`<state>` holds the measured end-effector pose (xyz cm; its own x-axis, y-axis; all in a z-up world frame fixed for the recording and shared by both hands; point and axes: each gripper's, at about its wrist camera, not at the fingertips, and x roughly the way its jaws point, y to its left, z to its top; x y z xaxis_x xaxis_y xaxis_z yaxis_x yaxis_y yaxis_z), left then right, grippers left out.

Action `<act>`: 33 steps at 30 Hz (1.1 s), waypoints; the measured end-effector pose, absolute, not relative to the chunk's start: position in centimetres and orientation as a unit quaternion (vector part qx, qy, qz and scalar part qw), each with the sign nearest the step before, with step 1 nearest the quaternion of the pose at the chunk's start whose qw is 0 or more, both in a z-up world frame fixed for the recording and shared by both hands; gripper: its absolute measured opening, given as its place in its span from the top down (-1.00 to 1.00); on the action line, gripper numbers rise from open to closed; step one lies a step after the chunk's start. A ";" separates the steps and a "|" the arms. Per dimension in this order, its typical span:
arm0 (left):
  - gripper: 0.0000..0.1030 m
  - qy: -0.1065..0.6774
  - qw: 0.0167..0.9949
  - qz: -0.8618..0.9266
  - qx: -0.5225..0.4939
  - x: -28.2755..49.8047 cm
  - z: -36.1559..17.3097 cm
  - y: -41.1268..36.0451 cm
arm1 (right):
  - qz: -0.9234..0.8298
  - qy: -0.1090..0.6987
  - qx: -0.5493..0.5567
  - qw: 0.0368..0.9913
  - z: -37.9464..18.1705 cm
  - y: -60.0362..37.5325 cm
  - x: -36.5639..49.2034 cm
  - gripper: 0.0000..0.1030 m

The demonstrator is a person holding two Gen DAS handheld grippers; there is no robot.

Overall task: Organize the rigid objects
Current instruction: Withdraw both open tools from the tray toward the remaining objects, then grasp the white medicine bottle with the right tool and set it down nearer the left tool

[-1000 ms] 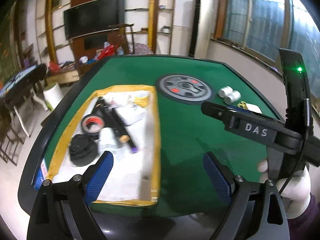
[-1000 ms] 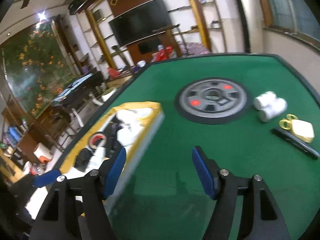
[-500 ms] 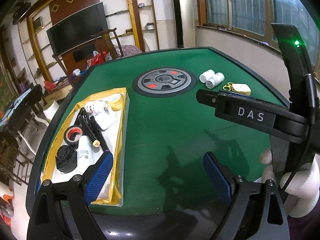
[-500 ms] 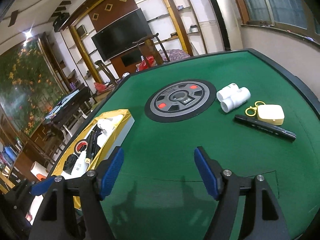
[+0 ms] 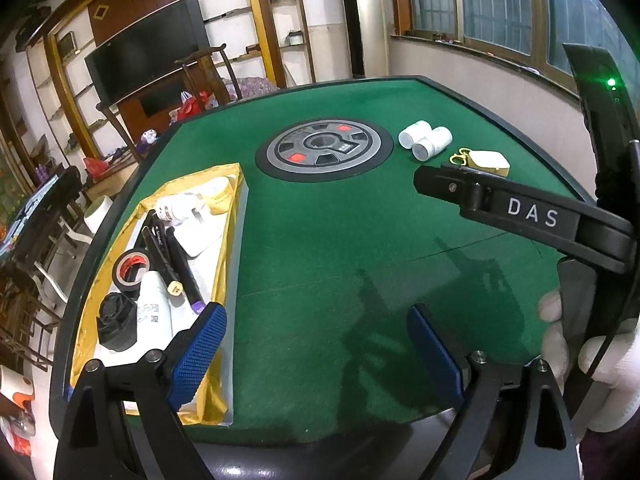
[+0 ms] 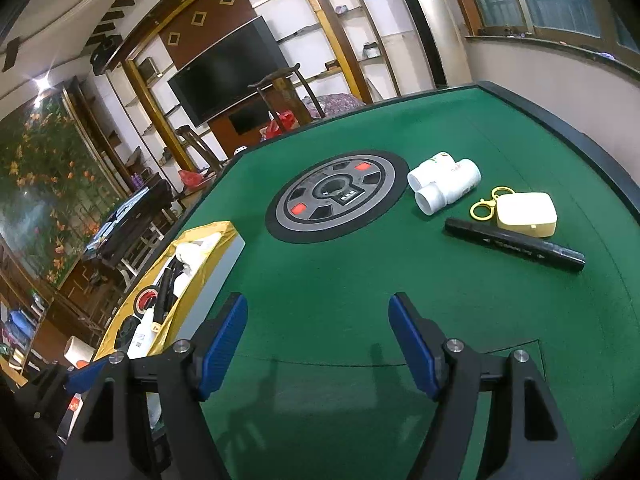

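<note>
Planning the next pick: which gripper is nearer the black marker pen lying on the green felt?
Right. The right gripper faces the black marker pen directly; the left gripper sits beside the gold-lined tray.

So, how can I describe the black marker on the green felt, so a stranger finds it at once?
Start at the round grey dial in the middle of the green table. To its right lie two white bottles and a cream case. The black marker lies just in front of them: the only long, dark thing there.

Even indoor light, sharp focus – soft shadows on the green table (image 5: pixel 320 240), heavy fisheye bending and dark corners.
</note>
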<state>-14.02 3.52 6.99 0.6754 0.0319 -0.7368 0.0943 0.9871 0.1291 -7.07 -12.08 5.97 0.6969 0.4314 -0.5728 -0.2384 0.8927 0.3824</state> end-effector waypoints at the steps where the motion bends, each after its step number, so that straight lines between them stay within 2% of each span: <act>1: -0.82 0.405 0.911 -0.017 0.080 -13.8 6.8 3.4 | 0.183 0.344 0.141 0.910 5.9 -12.2 -6.9 -0.41; 17: -0.82 0.440 0.893 -0.049 0.074 -9.4 4.3 1.6 | 0.142 0.340 0.172 0.914 6.6 -18.0 -3.2 -0.41; 25: -0.82 0.459 0.883 -0.091 0.031 -5.2 2.5 0.1 | 0.096 0.356 0.210 0.905 6.9 -23.8 2.3 -0.42; 33: -0.84 0.472 0.875 -0.104 -0.004 -4.3 1.0 0.6 | 0.077 0.408 0.183 0.891 5.6 -23.6 10.9 -0.42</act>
<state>-4.30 0.59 1.04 0.5321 -0.1865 -0.8259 0.1780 0.9783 -0.1062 10.88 -23.64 5.62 0.6555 0.2873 -0.6984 0.0111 0.9210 0.3893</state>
